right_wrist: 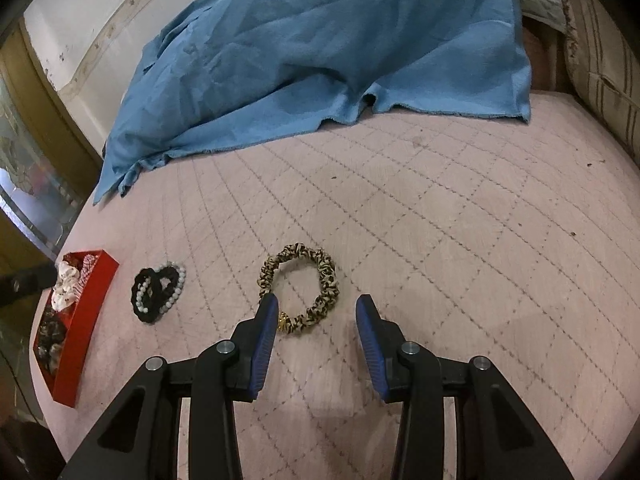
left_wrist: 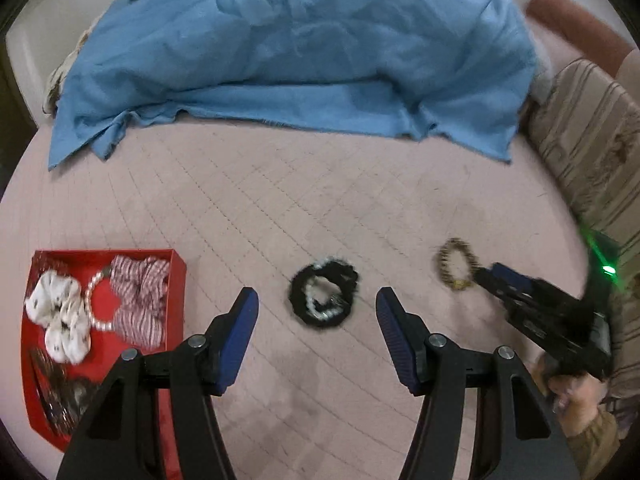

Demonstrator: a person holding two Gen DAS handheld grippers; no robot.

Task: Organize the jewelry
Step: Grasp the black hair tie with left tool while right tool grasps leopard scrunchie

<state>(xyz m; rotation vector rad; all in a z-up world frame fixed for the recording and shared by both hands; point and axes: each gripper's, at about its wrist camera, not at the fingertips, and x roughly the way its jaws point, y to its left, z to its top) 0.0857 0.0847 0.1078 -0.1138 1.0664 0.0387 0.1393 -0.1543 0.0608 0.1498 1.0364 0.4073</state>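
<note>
A black scrunchie with a white bead bracelet (left_wrist: 323,297) (right_wrist: 159,290) lies on the pink quilted bed (left_wrist: 280,208). My left gripper (left_wrist: 317,304) hovers open just above and around it, nothing between the pads. A leopard-print scrunchie (left_wrist: 456,264) (right_wrist: 301,288) lies to the right. My right gripper (right_wrist: 316,312) (left_wrist: 486,276) is open right over its near edge, the left fingertip (right_wrist: 269,308) overlapping the ring. A red tray (left_wrist: 176,280) (right_wrist: 90,308) at the left holds a white scrunchie (left_wrist: 60,316), a striped scrunchie (left_wrist: 140,300), a pearl bracelet (left_wrist: 94,304) and dark pieces.
A crumpled blue cloth (left_wrist: 300,48) (right_wrist: 320,48) covers the far part of the bed. A striped cushion (left_wrist: 584,140) lines the right side. A person's hand (left_wrist: 576,396) holds the right gripper. A glass-fronted cabinet (right_wrist: 28,168) stands left of the bed.
</note>
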